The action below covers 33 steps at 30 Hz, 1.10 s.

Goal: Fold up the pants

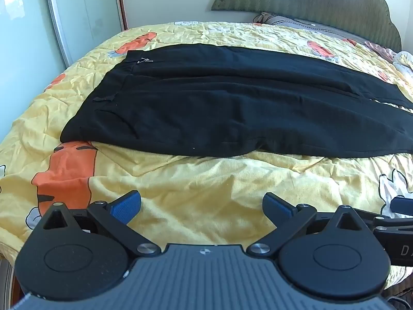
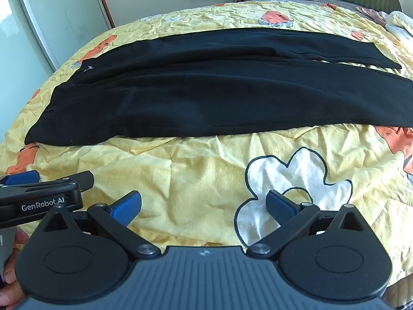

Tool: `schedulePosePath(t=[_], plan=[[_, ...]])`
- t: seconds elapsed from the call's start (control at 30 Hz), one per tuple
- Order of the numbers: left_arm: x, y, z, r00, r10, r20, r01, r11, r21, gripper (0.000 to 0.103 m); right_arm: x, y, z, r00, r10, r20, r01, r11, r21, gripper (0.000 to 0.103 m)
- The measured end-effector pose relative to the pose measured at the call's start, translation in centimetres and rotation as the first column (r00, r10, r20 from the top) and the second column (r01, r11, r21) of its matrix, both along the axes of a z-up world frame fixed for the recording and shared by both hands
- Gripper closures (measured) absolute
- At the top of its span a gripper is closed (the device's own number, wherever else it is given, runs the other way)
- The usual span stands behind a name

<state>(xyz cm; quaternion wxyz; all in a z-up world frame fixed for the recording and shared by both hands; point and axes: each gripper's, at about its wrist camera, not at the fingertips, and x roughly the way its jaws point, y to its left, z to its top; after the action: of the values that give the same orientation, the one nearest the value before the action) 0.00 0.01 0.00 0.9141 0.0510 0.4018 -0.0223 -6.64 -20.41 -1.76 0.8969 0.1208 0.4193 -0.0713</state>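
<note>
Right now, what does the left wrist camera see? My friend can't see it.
Black pants lie spread flat across a yellow bedspread with orange and white cartoon shapes. The left gripper hangs open above bare bedspread, holding nothing.

Brand lettering: "GenRobot.AI", white on a black side plate of my left gripper [image 2: 19, 178], as the right wrist view shows it at the left edge, just beside my right gripper's [image 2: 204, 208] left finger.
Partial lettering: "D" and the start of a second letter, pale on the black body of my right gripper [image 1: 401, 204], at the right edge of the left wrist view; the rest is cut off.
Small mark: a white emblem on the grey housing behind my jaws in both views, too small to read.
</note>
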Motion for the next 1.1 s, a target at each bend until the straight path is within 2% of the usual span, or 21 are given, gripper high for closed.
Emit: schedulePosePath(t=[0.97, 1.1], plan=[[0.31, 0.29, -0.27, 1.000, 0.004, -0.014, -0.004, 1.000, 0.005, 0.001, 0.32, 0.07, 0.05, 1.000, 0.011, 0.001, -0.011, 1.000, 0.001, 0.000], [0.31, 0.27, 0.11, 1.000, -0.006, -0.007, 0.006, 1.000, 0.018, 0.001, 0.44, 0.06, 0.68, 0.997, 0.051, 0.050, -0.051, 0.999, -0.003, 0.000]])
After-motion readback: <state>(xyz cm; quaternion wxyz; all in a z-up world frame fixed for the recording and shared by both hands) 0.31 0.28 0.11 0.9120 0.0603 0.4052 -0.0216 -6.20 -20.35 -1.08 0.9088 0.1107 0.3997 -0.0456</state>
